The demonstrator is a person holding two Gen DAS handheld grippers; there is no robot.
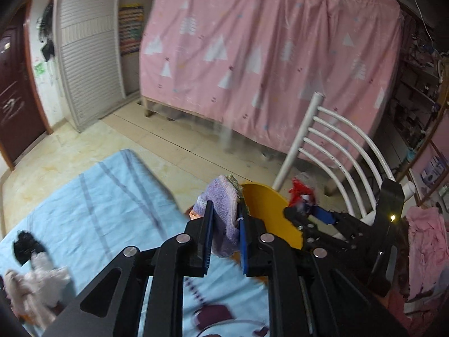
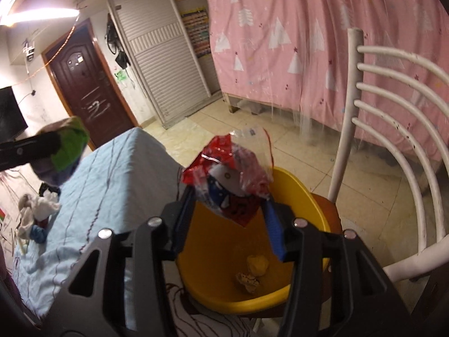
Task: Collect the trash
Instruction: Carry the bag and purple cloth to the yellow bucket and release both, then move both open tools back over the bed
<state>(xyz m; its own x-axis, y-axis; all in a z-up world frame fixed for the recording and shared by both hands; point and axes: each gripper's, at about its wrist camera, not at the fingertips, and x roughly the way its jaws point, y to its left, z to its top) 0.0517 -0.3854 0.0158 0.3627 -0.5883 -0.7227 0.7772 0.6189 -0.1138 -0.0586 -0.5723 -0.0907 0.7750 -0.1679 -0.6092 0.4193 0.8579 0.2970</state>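
My left gripper (image 1: pixel 226 210) is shut on a purple cloth (image 1: pixel 221 210), held above the blue-covered table beside the yellow basin (image 1: pixel 269 210). In the right wrist view it shows at the far left (image 2: pixel 56 143) with a green and purple bundle. My right gripper (image 2: pixel 230 199) is shut on a red and clear plastic wrapper (image 2: pixel 230 174) and holds it over the yellow basin (image 2: pixel 219 258). The basin sits on a chair seat and holds crumpled scraps (image 2: pixel 252 272). The right gripper with the wrapper also shows in the left wrist view (image 1: pixel 306 207).
A white metal chair back (image 2: pixel 393 118) rises right of the basin. The table has a light blue cloth (image 1: pixel 98 202), with a pile of rags (image 2: pixel 36 213) and a black item (image 1: pixel 26 245) on it. A pink curtain (image 1: pixel 266 56) hangs behind.
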